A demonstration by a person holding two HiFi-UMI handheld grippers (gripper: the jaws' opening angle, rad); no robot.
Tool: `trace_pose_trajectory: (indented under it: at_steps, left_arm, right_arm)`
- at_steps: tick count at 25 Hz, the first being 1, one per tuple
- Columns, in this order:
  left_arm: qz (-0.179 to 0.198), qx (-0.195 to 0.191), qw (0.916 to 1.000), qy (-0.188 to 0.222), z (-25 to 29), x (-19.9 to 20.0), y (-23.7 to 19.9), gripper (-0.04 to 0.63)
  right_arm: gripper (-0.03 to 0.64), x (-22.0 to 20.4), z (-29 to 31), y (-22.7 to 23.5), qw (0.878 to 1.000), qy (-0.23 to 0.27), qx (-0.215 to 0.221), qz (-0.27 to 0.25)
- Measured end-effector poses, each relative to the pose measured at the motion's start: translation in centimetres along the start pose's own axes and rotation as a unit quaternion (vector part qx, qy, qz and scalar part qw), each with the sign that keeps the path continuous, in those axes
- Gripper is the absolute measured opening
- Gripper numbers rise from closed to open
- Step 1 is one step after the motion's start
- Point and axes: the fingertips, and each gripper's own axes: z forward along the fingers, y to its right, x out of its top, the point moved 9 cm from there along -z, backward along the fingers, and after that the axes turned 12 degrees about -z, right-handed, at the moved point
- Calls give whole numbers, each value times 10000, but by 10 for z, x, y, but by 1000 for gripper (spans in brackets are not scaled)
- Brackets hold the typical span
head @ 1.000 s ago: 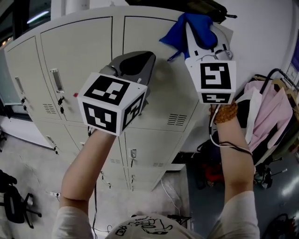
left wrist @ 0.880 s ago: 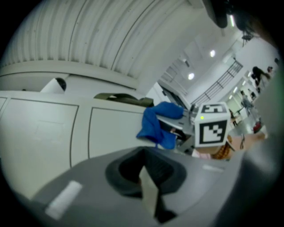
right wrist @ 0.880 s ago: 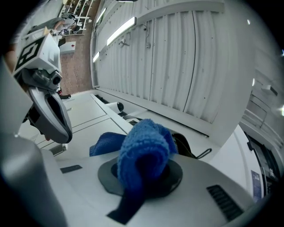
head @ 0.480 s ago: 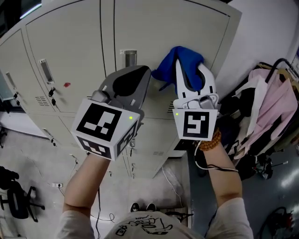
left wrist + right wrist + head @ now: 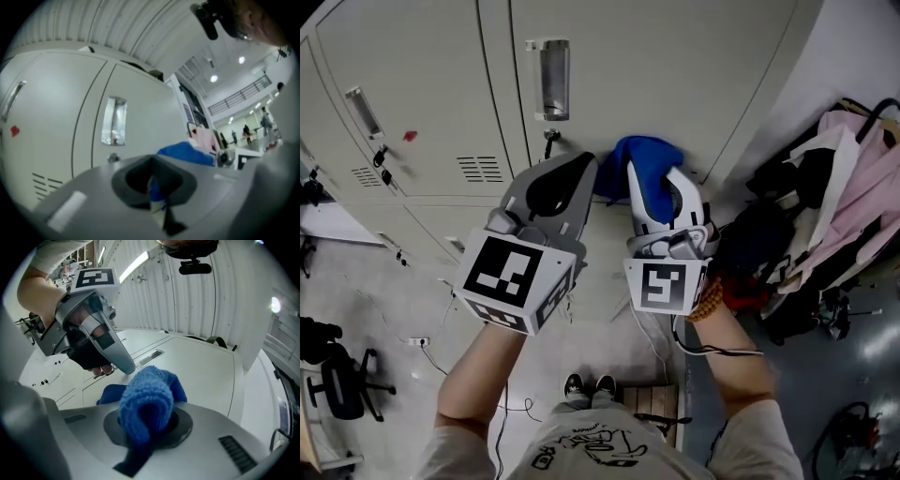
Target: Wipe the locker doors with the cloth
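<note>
The blue cloth is bunched in my right gripper, which is shut on it and presses it to the grey locker door, below and right of the door's metal handle. In the right gripper view the cloth bulges out between the jaws. My left gripper hangs just left of the cloth, jaws shut with nothing held, its tip close to the door. From the left gripper view I see the handle and the cloth at right.
A second locker door with its own handle, a red mark and vent slots lies to the left. Pink clothing on a rack and dark bags crowd the right. An office chair stands lower left.
Both grippers have come down the locker face. The cloth has slid from near the top of the door to below the handle, still held in the right gripper.
</note>
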Motion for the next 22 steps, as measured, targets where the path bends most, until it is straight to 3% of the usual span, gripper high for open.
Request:
trace_pose_trajectory:
  at_steps: [9,14,22]
  left_arm:
    - [-260,-16,9996,-110,1,-36,4,3]
    - [-219,-156,9996,-51,8,-28,17,3]
    - [-59,-416,9988,243,15,6,30,3]
  right_arm:
    - [32,-40,-33,-36,9975,-529,419,-199]
    - [32,-53,-45,-8,9970,-660,328,-221]
    - [32,-35,-33,37,9971,-619,303,-315]
